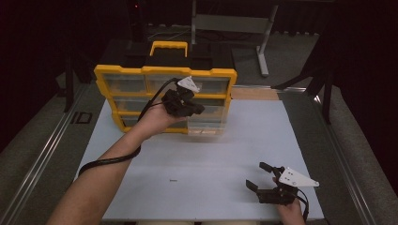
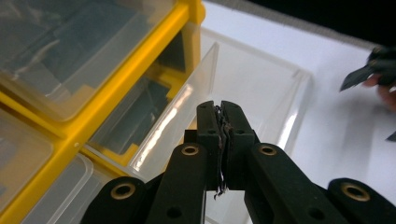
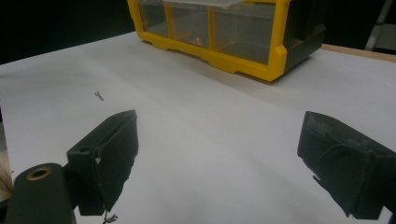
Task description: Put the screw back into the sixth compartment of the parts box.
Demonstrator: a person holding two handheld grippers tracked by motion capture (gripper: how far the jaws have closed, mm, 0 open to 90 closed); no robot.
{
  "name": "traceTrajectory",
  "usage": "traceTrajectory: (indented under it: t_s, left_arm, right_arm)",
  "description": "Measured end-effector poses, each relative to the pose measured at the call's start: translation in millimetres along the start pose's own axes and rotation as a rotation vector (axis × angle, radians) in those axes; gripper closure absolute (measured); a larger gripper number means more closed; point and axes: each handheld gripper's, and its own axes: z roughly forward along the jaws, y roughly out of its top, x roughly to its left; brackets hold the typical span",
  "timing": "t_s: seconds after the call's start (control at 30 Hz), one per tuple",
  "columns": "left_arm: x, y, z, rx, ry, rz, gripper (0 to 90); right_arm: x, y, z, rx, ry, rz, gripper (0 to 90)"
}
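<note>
Both grippers show in the high view: the left gripper (image 1: 192, 108) sits at upper centre of the frame, held by the person's left hand (image 1: 157, 118), right at the front of a yellow organizer (image 1: 164, 71) with clear drawers that stands at the far left part of the white table (image 1: 197, 159). Its jaw state cannot be told from this height. A clear drawer (image 1: 206, 125) sticks out of the organizer's lower right corner, just below that gripper. The right gripper (image 1: 263, 178) rests at the lower right of the frame, near the table's near edge, jaws spread wide with nothing between them; a tiny dark speck (image 1: 172, 180) lies on the table at lower centre. Next, the left gripper view: the left gripper (image 2: 220, 140) rises from bottom centre with its jaws pressed together on the thin front wall of the pulled-out clear drawer (image 2: 261, 93); the yellow organizer (image 2: 135, 79) fills the upper left, and the right gripper (image 2: 373, 70) shows at the right edge. Finally, the right gripper view: the right gripper (image 3: 219, 163) stands wide and empty above bare table (image 3: 210, 112), the small speck (image 3: 99, 95) lies at left, and the organizer (image 3: 252, 65) sits along the top.
</note>
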Motion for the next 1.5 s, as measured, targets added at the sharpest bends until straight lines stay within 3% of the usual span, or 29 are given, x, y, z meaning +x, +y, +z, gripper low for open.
traceTrajectory:
  t_s: [0.33, 0.6, 0.7, 0.8, 1.13, 1.5]
  left_arm:
    - [-2.2, -2.9, 15.3, 0.080, 0.026, 0.025, 88.1]
    - [-4.0, -3.2, 22.2, 0.120, 0.045, 0.022, 87.4]
    - [-4.1, -2.0, 21.5, 0.119, 0.052, 0.005, 74.2]
    - [-3.2, -0.7, 19.8, 0.117, 0.058, 0.000, 68.7]
    - [-2.4, 1.4, -1.3, 0.040, 0.011, -0.029, 38.8]
    - [-5.3, -10.5, -26.9, -0.035, -0.011, -0.039, 15.4]
  right_arm:
    - [-1.0, 0.3, -2.3, -0.015, -0.004, 0.008, 12.4]
    - [-0.7, 0.3, -1.8, -0.012, -0.004, 0.010, 12.4]
    - [-0.7, 0.0, -1.6, -0.010, -0.003, 0.009, 12.4]
    - [-0.7, 0.5, -1.9, -0.013, -0.003, 0.009, 12.4]
    - [-0.7, 0.0, -1.4, -0.006, -0.002, 0.007, 12.4]
    - [-0.4, -0.3, -1.2, -0.002, -0.002, 0.004, 12.4]
